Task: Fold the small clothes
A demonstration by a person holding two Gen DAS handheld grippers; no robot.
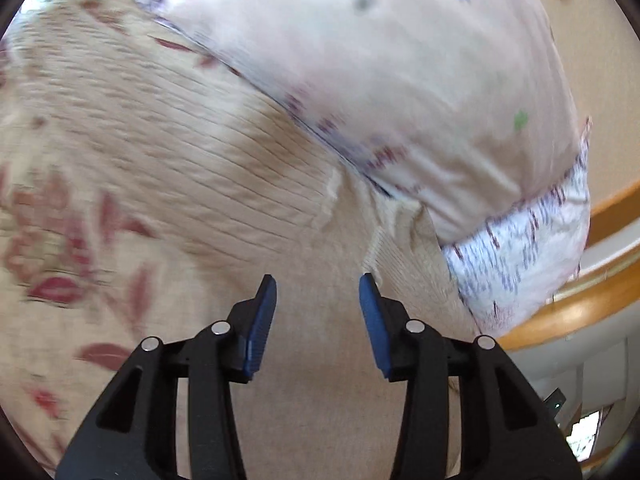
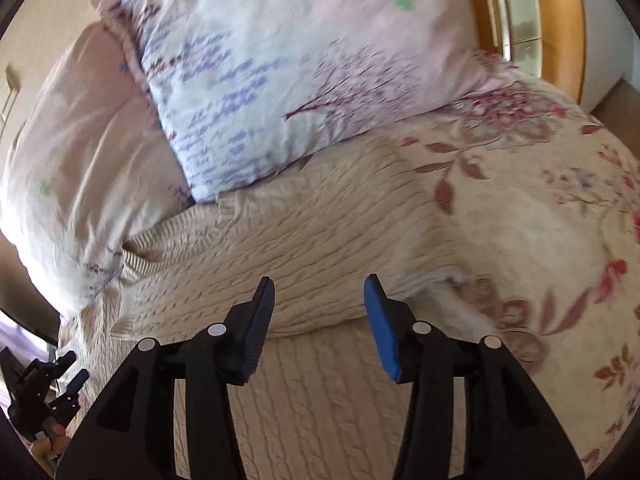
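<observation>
A beige cable-knit sweater [image 2: 304, 240] lies on the floral bedspread [image 2: 560, 240], folded over itself, its ribbed collar at the left near the pillows. In the left wrist view the sweater [image 1: 200, 152] fills the middle, blurred. My left gripper [image 1: 318, 296] is open and empty just above the knit. It also shows in the right wrist view [image 2: 60, 380] at the lower left edge. My right gripper [image 2: 320, 296] is open and empty above the sweater's folded edge.
Two pink-and-white printed pillows [image 2: 280, 72] lie against the sweater's far side; one pillow [image 1: 400, 80] fills the upper right of the left wrist view. A wooden bed frame [image 1: 580, 312] curves at the right, and wooden posts [image 2: 560, 20] stand behind the pillows.
</observation>
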